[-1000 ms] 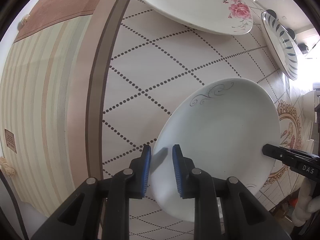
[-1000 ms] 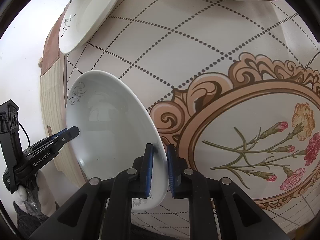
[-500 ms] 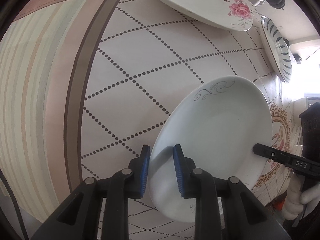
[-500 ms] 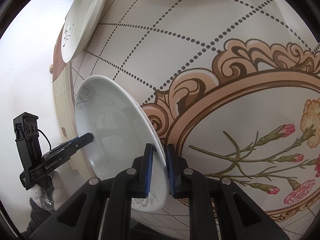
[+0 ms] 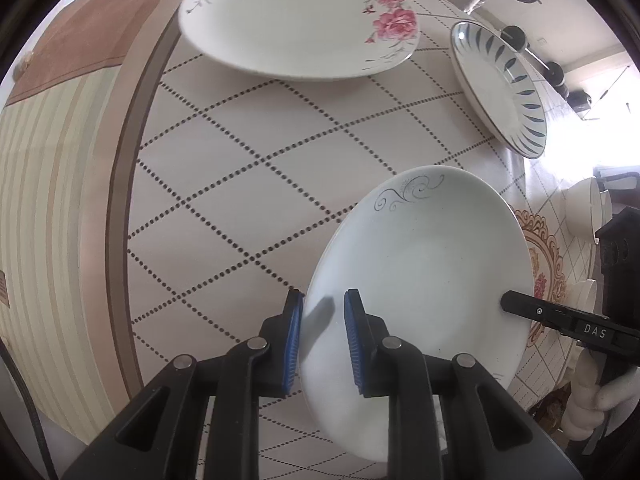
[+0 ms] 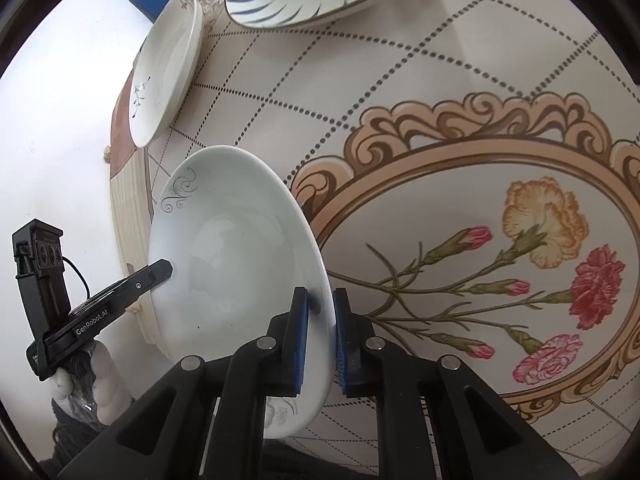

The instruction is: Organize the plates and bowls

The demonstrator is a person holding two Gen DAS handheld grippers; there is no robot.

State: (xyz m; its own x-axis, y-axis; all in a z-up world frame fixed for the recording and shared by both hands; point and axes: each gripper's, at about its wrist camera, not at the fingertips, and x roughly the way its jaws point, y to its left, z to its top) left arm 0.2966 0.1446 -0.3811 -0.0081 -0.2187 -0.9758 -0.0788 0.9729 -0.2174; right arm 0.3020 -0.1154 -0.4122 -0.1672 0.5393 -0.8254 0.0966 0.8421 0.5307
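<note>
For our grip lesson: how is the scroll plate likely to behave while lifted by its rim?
The scroll plate looks glazed and glossy, so it may slip between the pads. Both tongs, left and right, pinch opposite rims, suggesting it is stiff yet heavy for one grip. It appears ceramic, so probably breakable if dropped.

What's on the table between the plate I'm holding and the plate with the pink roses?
Nothing sits there. The left wrist view shows only bare dotted-diamond tablecloth between the scroll-pattern plate and the rose plate.
</note>
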